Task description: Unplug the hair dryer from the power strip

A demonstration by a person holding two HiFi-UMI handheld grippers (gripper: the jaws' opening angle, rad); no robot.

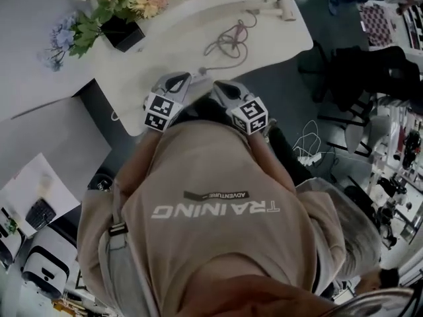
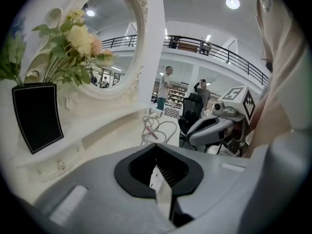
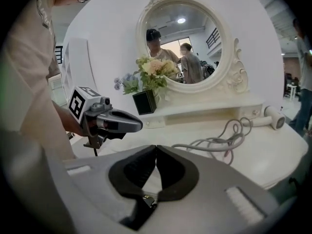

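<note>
Two empty grippers, left (image 1: 177, 79) and right (image 1: 222, 86), fingers (image 3: 134, 172) closed; hair dryer (image 1: 284, 8) cable (image 1: 228, 45) end hidden.

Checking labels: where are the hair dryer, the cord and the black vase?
hair dryer (image 3: 274, 117), right gripper view, on its body.
cord (image 3: 227, 139), right gripper view, on the coiled loops.
black vase (image 3: 145, 102), right gripper view, on its front face.
</note>
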